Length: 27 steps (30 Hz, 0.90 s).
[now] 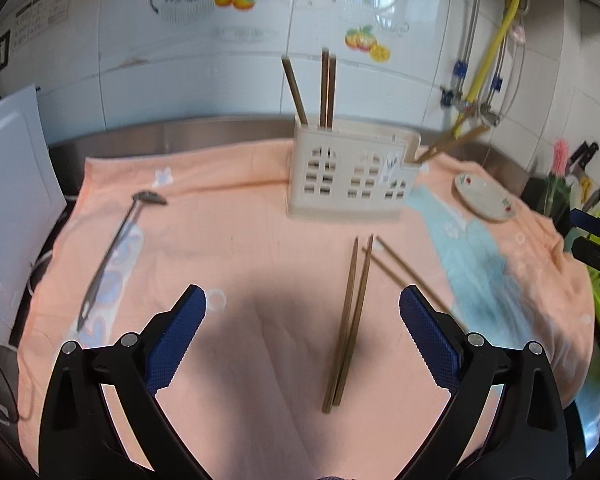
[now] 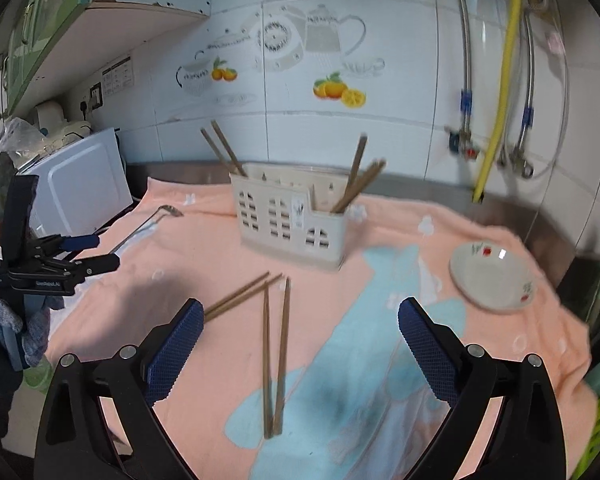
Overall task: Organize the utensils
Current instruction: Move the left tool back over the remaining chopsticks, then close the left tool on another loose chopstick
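Left gripper (image 1: 302,312): jaws spread wide, nothing held; a pair of chopsticks (image 1: 348,320) is seen lying between the pads, low centre of the left wrist view, on the peach towel (image 1: 240,248). Right gripper (image 2: 300,322): jaws likewise spread and empty; a second pair of chopsticks (image 2: 275,356) is framed between its pads at centre of the right wrist view, the first pair (image 2: 240,294) crossing its far tips to the left. Cream utensil holder (image 1: 350,172): set upright at upper centre, chopsticks already stood in both its end compartments. Metal skimmer (image 1: 120,240): laid at left, well apart. Small dish (image 1: 484,196): placed at right, near the holder.

Step judged in hand: approach to the loose chopsticks, before any pinch. The next move is judged to call for a descent to the towel and closure across both sticks of one pair.
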{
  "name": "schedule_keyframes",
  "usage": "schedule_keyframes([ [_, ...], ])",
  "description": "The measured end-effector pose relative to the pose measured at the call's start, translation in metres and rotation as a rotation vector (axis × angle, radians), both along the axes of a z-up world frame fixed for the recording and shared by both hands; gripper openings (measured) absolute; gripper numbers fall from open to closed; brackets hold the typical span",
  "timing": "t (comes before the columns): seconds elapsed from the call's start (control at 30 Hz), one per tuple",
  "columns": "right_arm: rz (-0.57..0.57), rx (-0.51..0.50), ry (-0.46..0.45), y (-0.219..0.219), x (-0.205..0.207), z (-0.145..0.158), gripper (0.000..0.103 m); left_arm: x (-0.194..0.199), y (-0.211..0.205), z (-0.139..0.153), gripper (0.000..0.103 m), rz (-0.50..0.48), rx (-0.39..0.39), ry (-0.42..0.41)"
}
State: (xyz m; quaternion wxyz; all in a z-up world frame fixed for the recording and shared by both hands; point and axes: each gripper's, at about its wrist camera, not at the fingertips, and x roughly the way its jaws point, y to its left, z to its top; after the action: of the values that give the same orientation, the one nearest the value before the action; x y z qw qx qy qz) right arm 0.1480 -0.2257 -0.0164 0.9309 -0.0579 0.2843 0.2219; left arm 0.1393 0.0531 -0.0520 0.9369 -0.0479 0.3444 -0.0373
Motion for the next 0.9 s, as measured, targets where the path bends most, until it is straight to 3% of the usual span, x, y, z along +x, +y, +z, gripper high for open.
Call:
schedule_keyframes([
  [0.3,-0.029,-0.020,0.083,-0.009,0.000,-0.052,0.094,0.006,-0.016,-0.043,0.095,-0.048,0.043,0.093],
  [0.53,-0.041,-0.017,0.123,-0.013,0.001,-0.072,0.094,0.013,-0.023,-0.060,0.092,-0.074,0.061,0.127],
  [0.9,-0.053,-0.018,0.160,-0.015,0.005,-0.091,0.094,0.034,-0.031,-0.091,0.051,-0.154,0.094,0.214],
])
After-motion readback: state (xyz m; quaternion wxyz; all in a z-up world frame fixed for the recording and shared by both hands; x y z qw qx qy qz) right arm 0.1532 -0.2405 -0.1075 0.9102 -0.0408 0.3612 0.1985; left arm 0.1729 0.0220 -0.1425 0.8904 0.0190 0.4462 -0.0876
